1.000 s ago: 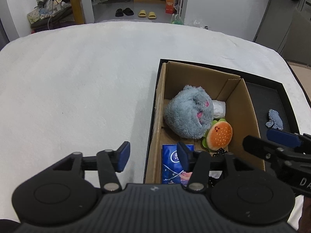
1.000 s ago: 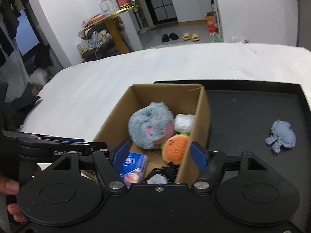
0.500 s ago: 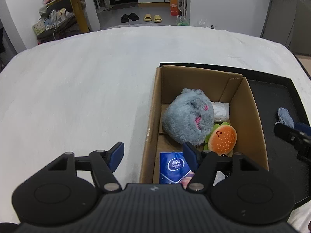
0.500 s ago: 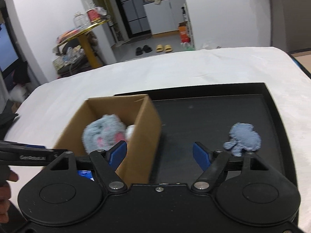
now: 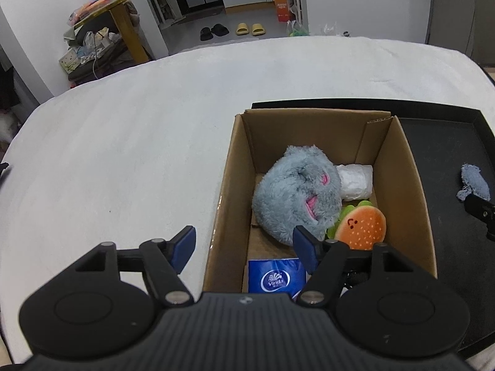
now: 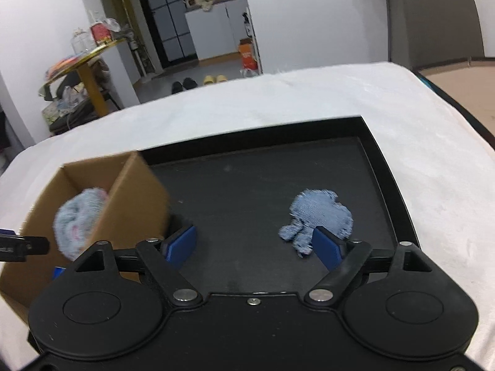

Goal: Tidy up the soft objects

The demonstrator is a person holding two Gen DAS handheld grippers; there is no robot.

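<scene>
A cardboard box (image 5: 414, 185) holds a fluffy grey plush (image 5: 297, 198), an orange burger plush (image 5: 362, 225), a white bubble-wrap bundle (image 5: 355, 181) and a blue tissue pack (image 5: 275, 278). My left gripper (image 5: 244, 249) hovers over the box's near left wall, its jaws opening and nothing between them. A small blue denim scrap (image 6: 318, 216) lies on the black tray (image 6: 386, 167), just ahead of my right gripper (image 6: 255, 244). Its jaws are opening too, empty, the right pad close to the scrap. In the right wrist view the box (image 6: 130, 191) is blurred at the left.
The tray (image 5: 482, 120) and box rest on a white fleece-covered bed (image 5: 123, 142). One finger of the right gripper (image 5: 478, 207) pokes in at the left wrist view's right edge, beside the scrap (image 5: 475, 182). Beyond the bed are a yellow table, slippers and a doorway.
My right gripper swung right from above the box to over the tray, near the denim scrap, and sank. Both grippers' jaws widened. My left gripper shifted a little along the box's left wall.
</scene>
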